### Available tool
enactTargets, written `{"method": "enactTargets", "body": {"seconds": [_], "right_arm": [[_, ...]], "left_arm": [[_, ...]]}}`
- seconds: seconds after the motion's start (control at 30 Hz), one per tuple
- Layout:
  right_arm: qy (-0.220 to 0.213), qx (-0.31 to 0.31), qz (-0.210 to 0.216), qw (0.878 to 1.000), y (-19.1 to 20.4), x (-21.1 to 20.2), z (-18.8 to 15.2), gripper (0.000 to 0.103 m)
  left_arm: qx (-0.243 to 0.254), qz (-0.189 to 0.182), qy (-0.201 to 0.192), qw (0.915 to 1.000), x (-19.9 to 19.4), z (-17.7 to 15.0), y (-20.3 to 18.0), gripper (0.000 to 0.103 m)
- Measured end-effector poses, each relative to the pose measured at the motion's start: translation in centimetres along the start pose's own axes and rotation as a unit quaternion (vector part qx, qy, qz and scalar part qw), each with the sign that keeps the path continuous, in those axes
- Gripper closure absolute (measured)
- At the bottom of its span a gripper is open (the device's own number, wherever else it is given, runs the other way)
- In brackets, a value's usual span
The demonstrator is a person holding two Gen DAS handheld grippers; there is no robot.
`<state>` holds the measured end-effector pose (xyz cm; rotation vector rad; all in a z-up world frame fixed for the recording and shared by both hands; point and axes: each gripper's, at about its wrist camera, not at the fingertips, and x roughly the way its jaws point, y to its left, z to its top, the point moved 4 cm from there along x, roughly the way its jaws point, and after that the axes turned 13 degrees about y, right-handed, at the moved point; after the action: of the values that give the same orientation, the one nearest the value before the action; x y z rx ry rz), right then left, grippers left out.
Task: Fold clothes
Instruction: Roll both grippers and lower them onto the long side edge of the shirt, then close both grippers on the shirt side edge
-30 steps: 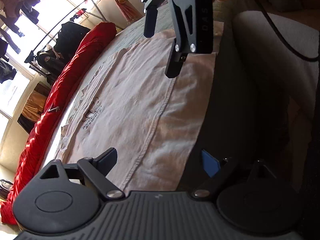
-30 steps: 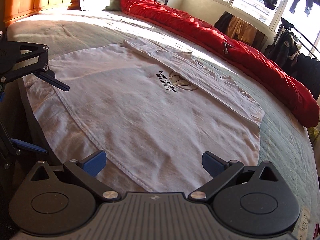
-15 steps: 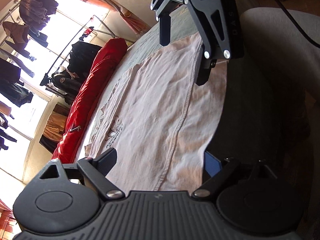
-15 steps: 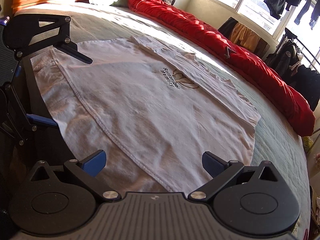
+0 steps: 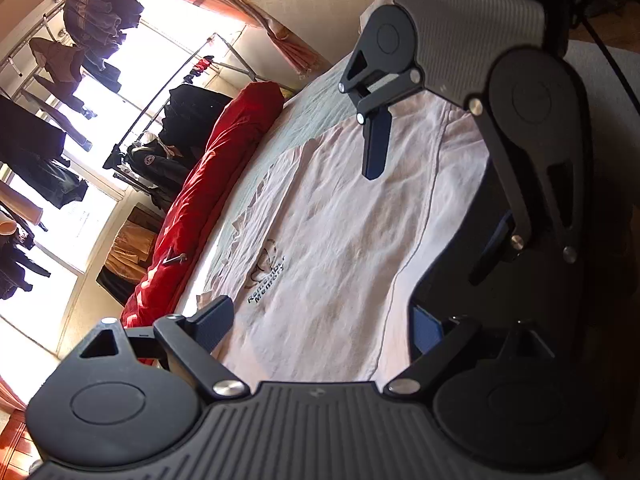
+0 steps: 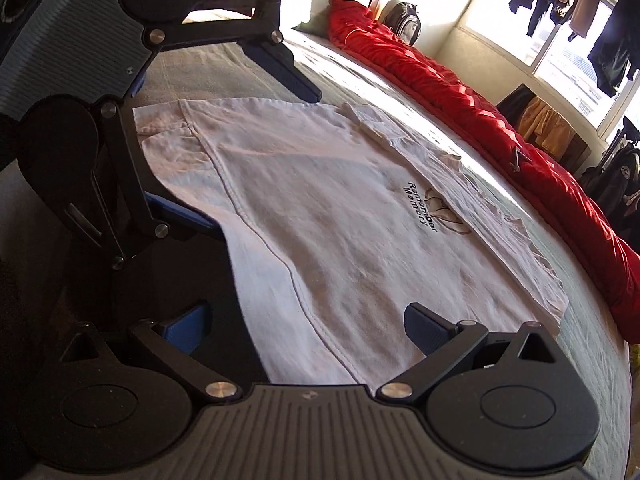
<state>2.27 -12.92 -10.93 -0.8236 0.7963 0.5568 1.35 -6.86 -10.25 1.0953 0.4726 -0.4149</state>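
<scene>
A white T-shirt with a dark "Remember Memory" print lies spread flat on the bed, its hem at the near edge. My left gripper stands open over the hem, and the pads do not press the cloth. From the right wrist view the T-shirt fills the middle, and my right gripper is open above the same hem. The two grippers are close together: the right gripper looms at the upper right, the left gripper at the upper left.
A red quilt runs along the bed's far side. Behind it, dark clothes hang on a rack by bright windows. A backpack sits near the headboard. The bed's dark near side drops away below the hem.
The right gripper has slid sideways toward the left one and rolled, so each now looms much larger in the other's view. The shirt has not moved. Both stay open.
</scene>
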Motion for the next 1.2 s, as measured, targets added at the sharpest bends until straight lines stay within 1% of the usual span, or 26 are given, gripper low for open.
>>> {"method": "enactTargets", "body": {"seconds": [0.07,0.13,0.27,0.37,0.47,0.6,0.67,0.77,0.9,0.97,1.07,1.13,1.17,1.2], "right_arm": [[0.014,-0.009,-0.045,0.999,0.3,1.1,0.4,0.0],[0.015,-0.018,-0.079,0.997,0.3,1.6,0.7,0.0],[-0.005,-0.038,-0.132,0.991,0.4,0.7,1.3,0.0],[-0.013,-0.053,-0.152,0.987,0.5,0.2,1.5,0.0],[-0.015,-0.054,-0.156,0.986,0.5,0.0,1.5,0.0],[-0.012,-0.047,-0.151,0.987,0.1,0.2,1.1,0.0],[-0.001,-0.049,-0.157,0.986,-0.1,0.6,0.3,0.0],[0.022,-0.055,-0.179,0.982,-0.7,1.4,-1.3,0.0],[0.033,-0.024,-0.184,0.982,-2.5,1.2,-3.6,0.0],[0.037,-0.014,-0.197,0.98,-3.3,1.0,-4.4,0.0],[0.044,-0.013,-0.213,0.976,-3.8,1.0,-5.0,0.0],[0.05,-0.021,-0.218,0.975,-3.7,1.0,-5.2,0.0],[0.054,-0.026,-0.219,0.974,-3.6,1.1,-5.3,0.0],[0.058,-0.03,-0.22,0.973,-3.7,1.1,-5.6,0.0]], "left_arm": [[-0.005,-0.005,-0.001,1.0,-0.1,-0.2,0.0,0.012],[-0.01,-0.012,0.001,0.9999,-0.1,-0.5,-0.2,0.012],[-0.023,-0.023,0.009,0.9994,0.6,-0.8,-0.6,0.012],[-0.025,-0.019,0.012,0.9994,1.5,-0.4,-0.9,0.012],[-0.019,-0.009,0.019,0.9996,2.3,-0.3,-1.2,0.012],[-0.002,0.018,0.04,0.999,2.7,-1.3,-0.7,0.012],[-0.004,0.024,0.049,0.9985,2.5,-2.2,-0.1,0.012],[-0.014,0.026,0.064,0.9975,2.1,-3.8,0.9,0.012],[-0.015,0.037,0.084,0.9956,2.0,-5.6,1.4,0.012],[-0.016,0.04,0.088,0.9952,2.0,-6.0,1.6,0.012],[0.006,0.054,0.086,0.9948,1.8,-5.8,1.1,0.012],[0.035,0.067,0.084,0.9935,1.8,-5.7,0.5,0.014],[0.05,0.071,0.085,0.9926,1.8,-5.7,0.2,0.018],[0.058,0.07,0.086,0.9922,1.7,-5.8,0.0,0.024]]}}
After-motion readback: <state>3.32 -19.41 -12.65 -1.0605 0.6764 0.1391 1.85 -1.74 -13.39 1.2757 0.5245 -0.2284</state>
